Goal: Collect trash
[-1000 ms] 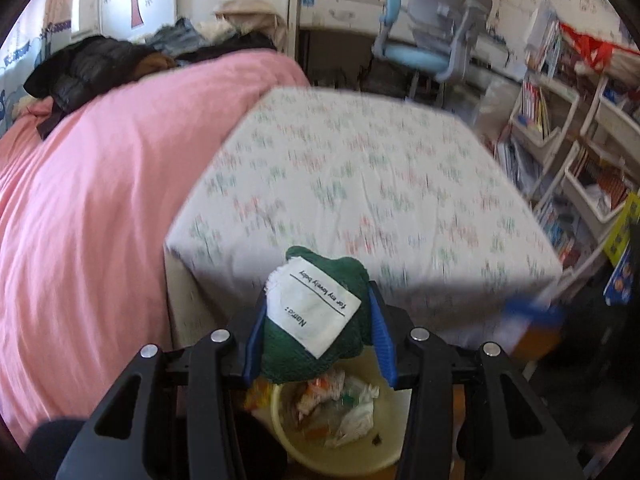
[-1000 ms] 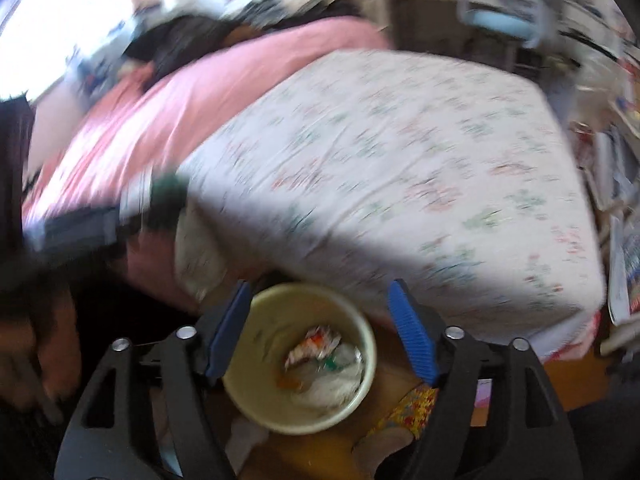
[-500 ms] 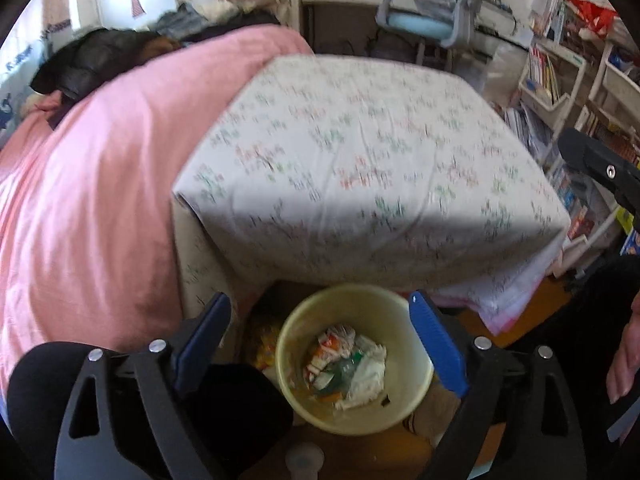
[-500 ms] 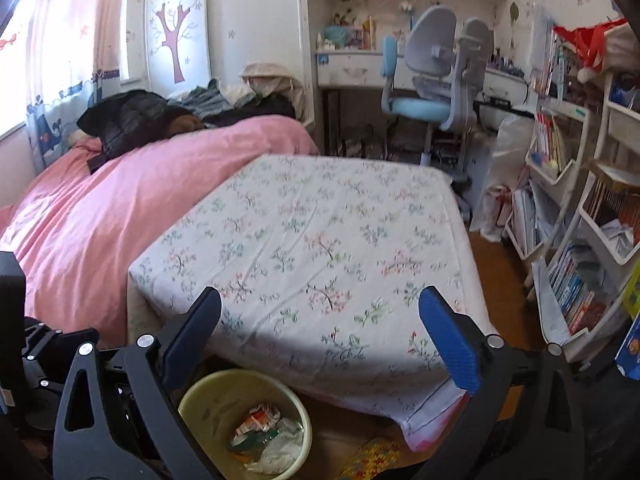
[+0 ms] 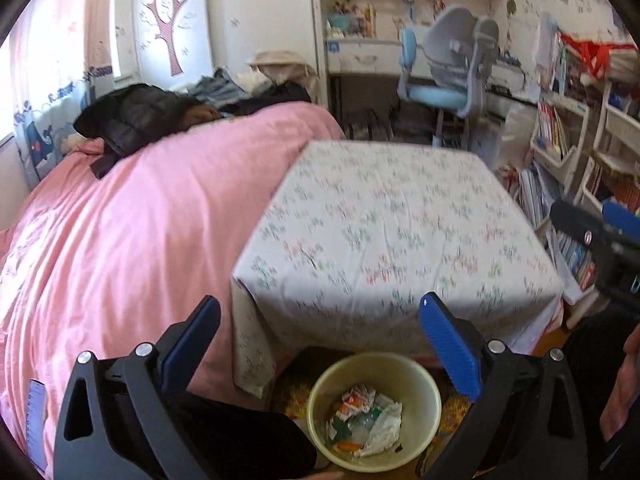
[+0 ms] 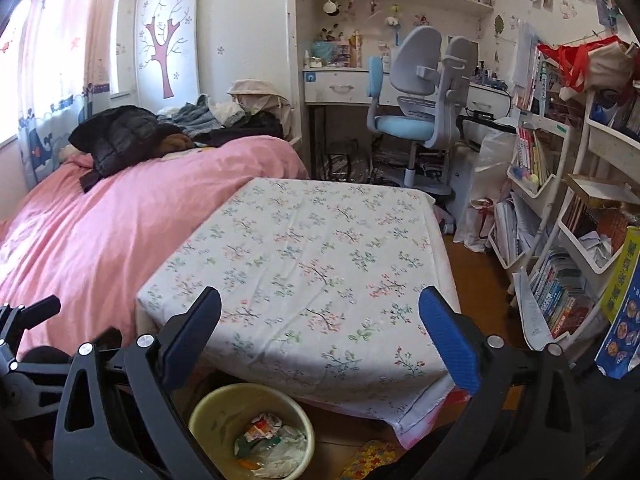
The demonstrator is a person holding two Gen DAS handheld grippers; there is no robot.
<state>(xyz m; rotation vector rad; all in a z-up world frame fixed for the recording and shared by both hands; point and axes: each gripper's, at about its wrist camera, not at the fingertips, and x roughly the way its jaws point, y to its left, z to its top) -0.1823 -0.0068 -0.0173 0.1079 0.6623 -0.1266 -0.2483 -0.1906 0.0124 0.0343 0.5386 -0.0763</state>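
A pale yellow trash bin (image 5: 424,384) stands on the floor at the near edge of a floral-covered table (image 5: 392,232). It holds crumpled wrappers and paper (image 5: 362,420). My left gripper (image 5: 320,344) is open and empty, above and just behind the bin. My right gripper (image 6: 320,336) is open and empty, higher up over the table's near edge; the bin shows at the lower left of the right wrist view (image 6: 216,412) with the trash (image 6: 268,442) inside. The right gripper's body shows at the right edge of the left wrist view (image 5: 600,236).
A bed with a pink duvet (image 6: 100,220) lies left of the table (image 6: 320,264), with dark clothes (image 6: 120,136) piled at its far end. A blue desk chair (image 6: 416,120) and desk stand behind. Bookshelves (image 6: 560,220) line the right side. A patterned slipper (image 6: 368,460) lies beside the bin.
My left gripper let go of the green trash piece with the white label and opened. Both grippers have risen and tilted up away from the bin.
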